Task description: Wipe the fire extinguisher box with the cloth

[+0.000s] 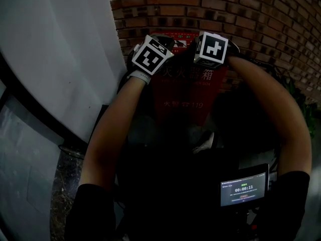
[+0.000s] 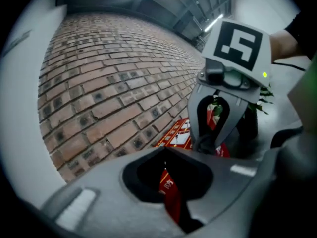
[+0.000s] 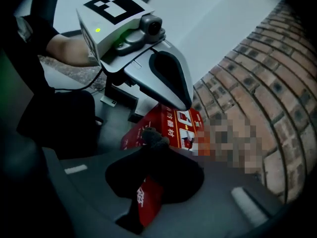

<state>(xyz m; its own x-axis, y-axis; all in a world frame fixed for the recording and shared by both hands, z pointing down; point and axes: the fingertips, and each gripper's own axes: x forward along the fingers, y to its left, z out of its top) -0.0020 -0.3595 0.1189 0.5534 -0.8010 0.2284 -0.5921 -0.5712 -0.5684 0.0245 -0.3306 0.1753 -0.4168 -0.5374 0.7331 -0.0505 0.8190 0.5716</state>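
The red fire extinguisher box [image 1: 186,95] stands on the floor against the brick wall, with white characters on its front. Both grippers hover over its top. My left gripper [image 1: 152,54] is above the box's left part, and its jaws [image 2: 165,149] are shut with nothing between them. To its right, my right gripper [image 1: 211,48] is shut on a dark grey cloth [image 3: 152,139] that bunches out past the jaw tips just over the box [image 3: 168,125]. Whether the cloth touches the box I cannot tell. From the left gripper view, the box [image 2: 176,135] lies under the right gripper [image 2: 214,142].
The brick wall [image 1: 241,14] rises behind the box and a white wall panel [image 1: 60,54] runs along the left. A green plant [image 2: 260,94] stands to the right. A small screen with a timer [image 1: 243,190] sits low at the right. A white shoe [image 1: 204,143] shows below the box.
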